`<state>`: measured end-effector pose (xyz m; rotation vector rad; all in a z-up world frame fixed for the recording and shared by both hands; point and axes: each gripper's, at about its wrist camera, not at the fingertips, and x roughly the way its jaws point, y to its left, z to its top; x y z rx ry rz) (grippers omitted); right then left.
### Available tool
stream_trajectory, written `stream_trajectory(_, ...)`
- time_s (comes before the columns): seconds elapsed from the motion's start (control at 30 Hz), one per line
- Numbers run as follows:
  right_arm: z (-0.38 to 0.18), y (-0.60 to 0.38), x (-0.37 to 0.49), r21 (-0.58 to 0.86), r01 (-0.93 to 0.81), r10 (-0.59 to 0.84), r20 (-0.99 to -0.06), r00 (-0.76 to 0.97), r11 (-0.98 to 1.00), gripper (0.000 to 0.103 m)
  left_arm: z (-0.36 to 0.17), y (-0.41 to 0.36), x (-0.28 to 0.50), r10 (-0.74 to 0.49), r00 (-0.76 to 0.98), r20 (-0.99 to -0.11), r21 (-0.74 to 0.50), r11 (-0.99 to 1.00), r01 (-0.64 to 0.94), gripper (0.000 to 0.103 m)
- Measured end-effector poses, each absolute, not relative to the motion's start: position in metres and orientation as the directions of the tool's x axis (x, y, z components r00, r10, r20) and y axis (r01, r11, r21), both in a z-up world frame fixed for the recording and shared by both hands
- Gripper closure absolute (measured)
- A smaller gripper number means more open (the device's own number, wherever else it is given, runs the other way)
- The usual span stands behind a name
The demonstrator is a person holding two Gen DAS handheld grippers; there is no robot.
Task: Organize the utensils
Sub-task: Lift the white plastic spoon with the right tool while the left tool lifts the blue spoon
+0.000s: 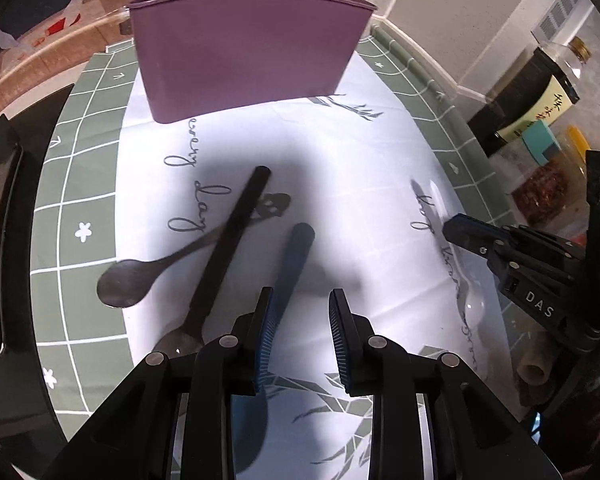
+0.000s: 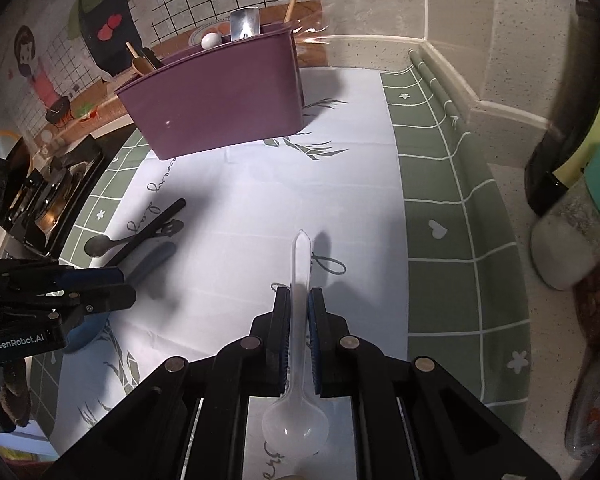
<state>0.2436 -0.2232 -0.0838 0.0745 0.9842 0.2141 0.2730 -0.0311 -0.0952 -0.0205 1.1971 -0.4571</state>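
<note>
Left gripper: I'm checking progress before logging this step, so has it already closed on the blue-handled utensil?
No, the left gripper has its jaws apart, and the blue-handled utensil lies on the cloth beside the left jaw, ungripped.

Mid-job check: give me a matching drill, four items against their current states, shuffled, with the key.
Items:
1. translucent spoon
2. blue-handled utensil
3. purple holder
4. black-handled spoon

States:
A. lying across the dark wooden spoon
B. upright at the back of the mat
C. pinched in the right claw
D. between the open left claw fingers, ungripped

Pairs: 1-C, 2-D, 3-B, 4-A
</note>
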Motion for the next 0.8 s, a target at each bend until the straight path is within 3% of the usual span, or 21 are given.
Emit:
stream_trajectory(0.33,-0.094,-0.21,0.246,0.193,-0.189,0.263,-0.825,0.5,0.963,0.094,-0.098,-0.018,0.268,-0.319,0.289,-0.903,-0.227,0.923,0.309,0.075)
stream_trajectory(0.67,-0.097,-0.196,0.254,0.118,-0.217,0.216,-0.833,0.51,0.969,0.088,-0.102,-0.025,0.256,-0.359,0.212,-0.909,-0.284,0.905,0.318,0.075)
stream_trajectory(0.8,-0.097,-0.194,0.255,0.091,-0.228,0.2,-0.833,0.515,0.969,0.092,-0.1,-0.033,0.257,-0.315,0.243,-0.918,-0.224,0.914,0.339,0.075)
